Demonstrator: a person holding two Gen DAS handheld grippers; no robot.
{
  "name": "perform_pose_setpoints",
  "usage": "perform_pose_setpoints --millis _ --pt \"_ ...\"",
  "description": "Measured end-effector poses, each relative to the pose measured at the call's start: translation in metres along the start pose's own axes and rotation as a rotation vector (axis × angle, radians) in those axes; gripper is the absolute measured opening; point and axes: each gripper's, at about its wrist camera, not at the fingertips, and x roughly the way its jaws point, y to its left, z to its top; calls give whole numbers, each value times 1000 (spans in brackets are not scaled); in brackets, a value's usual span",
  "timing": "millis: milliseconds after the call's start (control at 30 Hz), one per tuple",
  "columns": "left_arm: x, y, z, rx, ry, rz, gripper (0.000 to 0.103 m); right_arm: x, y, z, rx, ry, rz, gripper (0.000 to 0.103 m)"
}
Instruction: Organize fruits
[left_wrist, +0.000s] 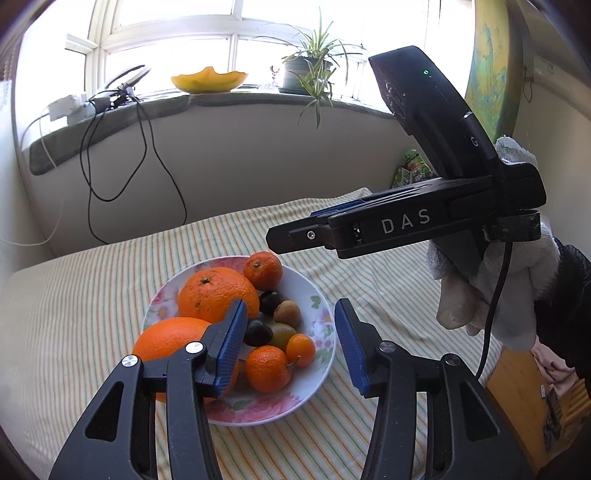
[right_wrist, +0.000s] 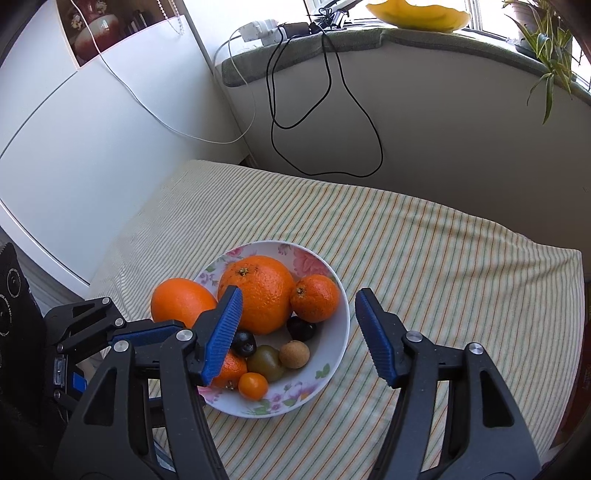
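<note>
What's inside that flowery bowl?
The bowl holds two big oranges, smaller orange fruits, two dark ones, a green one and a brown one. Anything underneath is hidden.

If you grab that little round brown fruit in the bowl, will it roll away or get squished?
The brown fruit is round, so a push would probably roll it, though the bowl wall and the green fruit beside it should stop it soon. Its skin looks dry and rough, so probably not slippery. It is small, so likely light; a hard squeeze might crack it.
</note>
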Motion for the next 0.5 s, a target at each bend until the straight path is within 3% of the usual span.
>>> perform_pose_setpoints --millis 233,500 --pt "-7 9 -4 -47 -7 42 63 -12 9 -16 -34 -65 -62 68" --pt "-22 14 -12 -73 -31 104 75 -29 7 -40 40 -165 -93 68"
